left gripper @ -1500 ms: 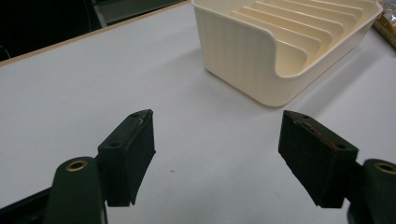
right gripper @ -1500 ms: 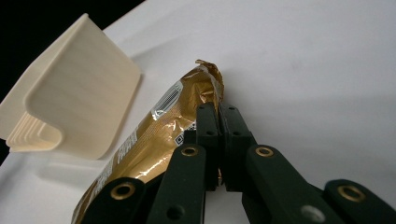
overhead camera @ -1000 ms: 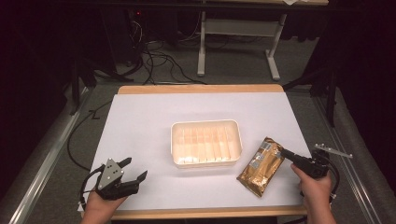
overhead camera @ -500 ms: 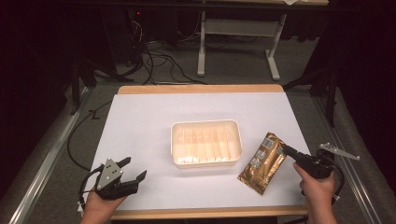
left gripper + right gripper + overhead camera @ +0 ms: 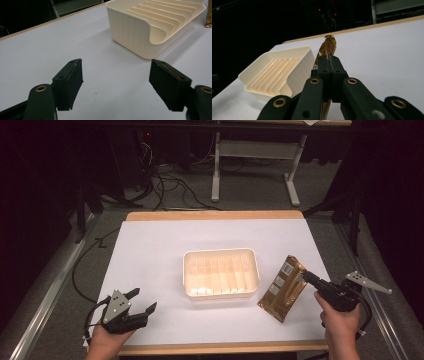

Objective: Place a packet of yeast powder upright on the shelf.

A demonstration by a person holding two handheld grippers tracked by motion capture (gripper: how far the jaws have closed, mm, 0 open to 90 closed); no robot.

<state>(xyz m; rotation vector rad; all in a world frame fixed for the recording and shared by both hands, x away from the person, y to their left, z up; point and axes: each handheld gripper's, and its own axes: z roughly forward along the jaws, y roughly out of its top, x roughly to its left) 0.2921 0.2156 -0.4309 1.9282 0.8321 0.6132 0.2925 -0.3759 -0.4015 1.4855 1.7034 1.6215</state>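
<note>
- High view: the counter (image 5: pixel 165 250) has a white top with a wood edge at the far and near sides. The room behind it is dark, with a grey floor, black cables (image 5: pixel 170 190) and a white metal stand (image 5: pixel 252 167).
- High view: a cream tray (image 5: pixel 221 273) with ribs inside sits in the middle of the counter. A shiny gold packet (image 5: pixel 283 288) lies just beside the tray, on its right. The packet's long side runs from near the person up and to the right, away from them.
- High view: the left gripper (image 5: pixel 141 302) is at the near left corner, jaws wide apart, holding nothing. The right gripper (image 5: pixel 306 276) touches the packet's right edge.
- Left gripper view: the left gripper (image 5: pixel 116 82) has its jaws spread wide over bare white counter. The tray (image 5: pixel 140 30) is ahead, well apart from them.
- Right gripper view: the right gripper (image 5: pixel 329 60) has its jaws pressed together, pinching the gold packet (image 5: pixel 327 46). The packet points away from the camera, and the tray (image 5: pixel 279 71) is close on its left.
</note>
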